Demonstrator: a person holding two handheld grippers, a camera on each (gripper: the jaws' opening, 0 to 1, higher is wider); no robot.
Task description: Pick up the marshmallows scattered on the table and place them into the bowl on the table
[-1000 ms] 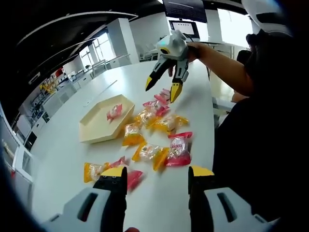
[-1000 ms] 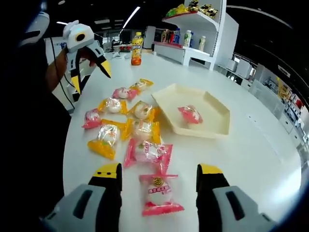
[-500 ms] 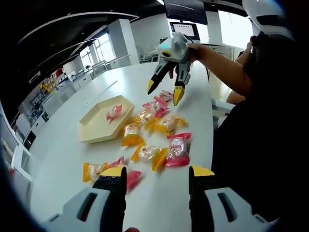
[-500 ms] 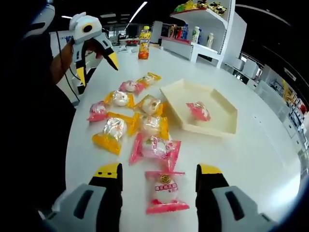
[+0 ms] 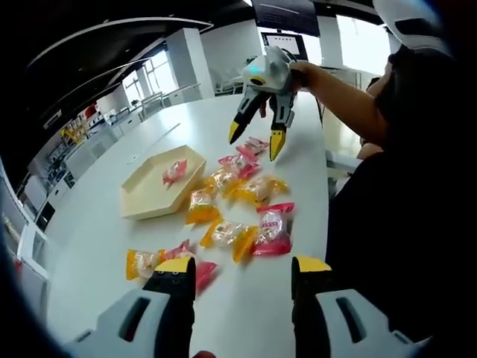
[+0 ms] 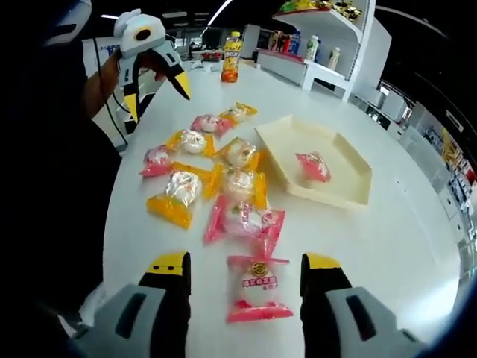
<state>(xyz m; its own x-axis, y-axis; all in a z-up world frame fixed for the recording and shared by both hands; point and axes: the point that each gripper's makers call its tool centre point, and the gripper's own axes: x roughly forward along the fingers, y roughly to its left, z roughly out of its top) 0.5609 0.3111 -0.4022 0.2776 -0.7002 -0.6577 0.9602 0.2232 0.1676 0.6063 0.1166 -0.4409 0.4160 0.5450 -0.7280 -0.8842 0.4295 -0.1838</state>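
Nearer its pink marshmallow packet (image 6: 254, 288), right tongs (image 6: 241, 270) hover open.

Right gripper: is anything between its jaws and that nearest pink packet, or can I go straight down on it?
Nothing visible is in the way. The right gripper is open, and the pink packet lies flat on the table between and just ahead of its jaws, apart from the next pink packet beyond it.

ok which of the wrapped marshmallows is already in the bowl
The pink-wrapped marshmallow lying alone inside the cream hexagonal bowl. All the other pink and yellow packets lie scattered on the white table beside it.
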